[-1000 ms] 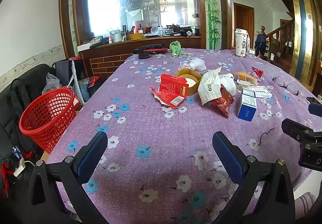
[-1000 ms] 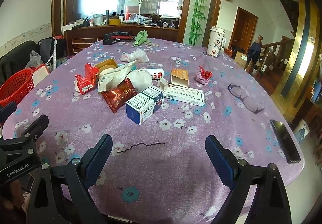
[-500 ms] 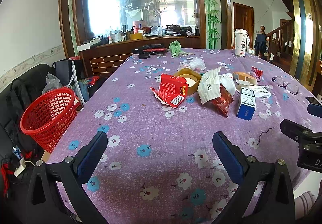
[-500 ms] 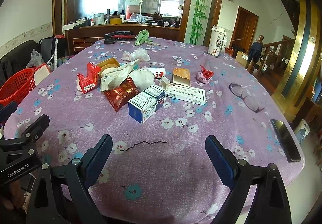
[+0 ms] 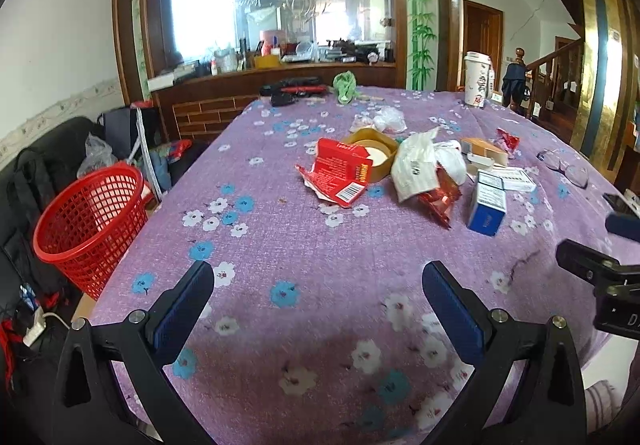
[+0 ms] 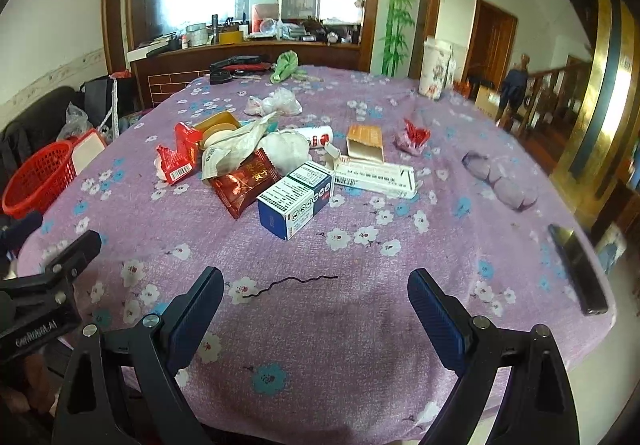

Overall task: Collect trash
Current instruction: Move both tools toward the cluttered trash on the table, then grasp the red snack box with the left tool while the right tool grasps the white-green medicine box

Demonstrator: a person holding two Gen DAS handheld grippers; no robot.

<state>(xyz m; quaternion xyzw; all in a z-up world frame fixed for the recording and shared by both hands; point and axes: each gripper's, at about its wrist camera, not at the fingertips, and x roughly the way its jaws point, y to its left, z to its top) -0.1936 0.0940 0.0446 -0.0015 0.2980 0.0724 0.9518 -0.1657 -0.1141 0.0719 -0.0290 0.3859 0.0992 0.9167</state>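
Trash lies in a heap mid-table: a torn red carton [image 5: 340, 173] [image 6: 178, 159], a tan round tub [image 5: 374, 153], a white crumpled bag [image 5: 416, 169] [image 6: 236, 149], a red foil wrapper [image 5: 438, 197] [image 6: 244, 181], a blue-and-white box [image 5: 486, 203] [image 6: 296, 199], a long white box [image 6: 376, 177] and an orange carton [image 6: 364, 141]. A red mesh basket [image 5: 90, 225] [image 6: 38, 177] stands on the floor left of the table. My left gripper [image 5: 318, 309] and right gripper [image 6: 316, 313] are open and empty over the near table edge.
The purple flowered tablecloth [image 5: 280, 245] covers the table. A black wavy hairpin [image 6: 288, 283] lies before the right gripper. Glasses [image 6: 500, 181], a phone [image 6: 576, 269], a paper cup [image 6: 436, 73], a green cloth [image 6: 286, 65] and a red candy wrapper [image 6: 414, 135] lie further off.
Both grippers have moved slightly forward toward the trash heap. They stay open and nothing on the table has moved.
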